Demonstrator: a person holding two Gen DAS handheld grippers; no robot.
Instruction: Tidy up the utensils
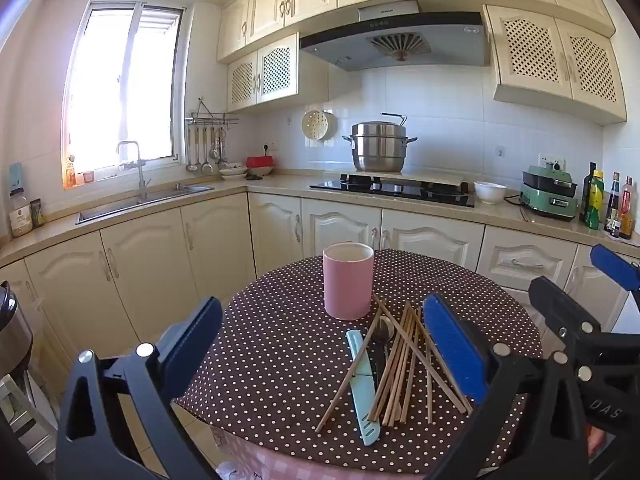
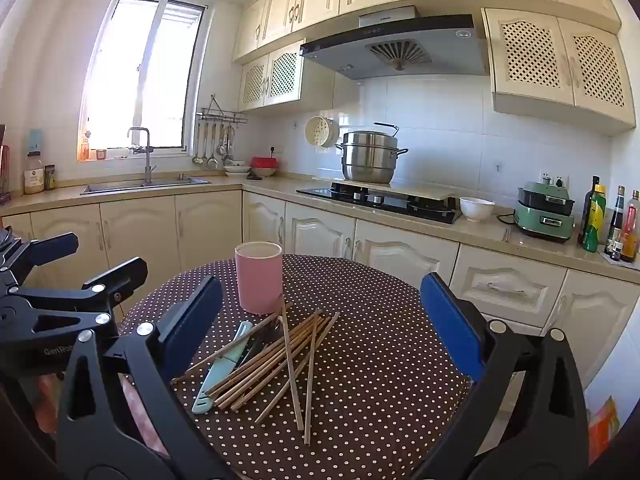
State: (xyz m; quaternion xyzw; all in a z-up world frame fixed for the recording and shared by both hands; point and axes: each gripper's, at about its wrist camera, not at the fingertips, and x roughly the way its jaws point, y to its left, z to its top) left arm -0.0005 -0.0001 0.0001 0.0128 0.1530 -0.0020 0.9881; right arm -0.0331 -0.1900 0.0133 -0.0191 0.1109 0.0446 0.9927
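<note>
A pink cylindrical holder point(image 1: 348, 281) stands upright and looks empty on the round polka-dot table point(image 1: 280, 344). In front of it lies a loose pile of wooden chopsticks point(image 1: 404, 364), a light blue sheathed knife point(image 1: 363, 388) and a dark spoon point(image 1: 383, 330). My left gripper point(image 1: 320, 344) is open and empty above the pile. In the right wrist view the holder point(image 2: 258, 278), chopsticks point(image 2: 276, 360) and knife point(image 2: 222, 368) lie left of centre. My right gripper point(image 2: 320, 320) is open and empty above the table. Each gripper shows at the edge of the other's view.
Kitchen cabinets and a counter run behind the table, with a sink point(image 1: 132, 204), a hob with a steel pot point(image 1: 378, 152), a white bowl point(image 1: 489, 192), a green cooker point(image 1: 549, 196) and bottles point(image 1: 608, 208). A dark appliance point(image 1: 12, 328) stands at the left.
</note>
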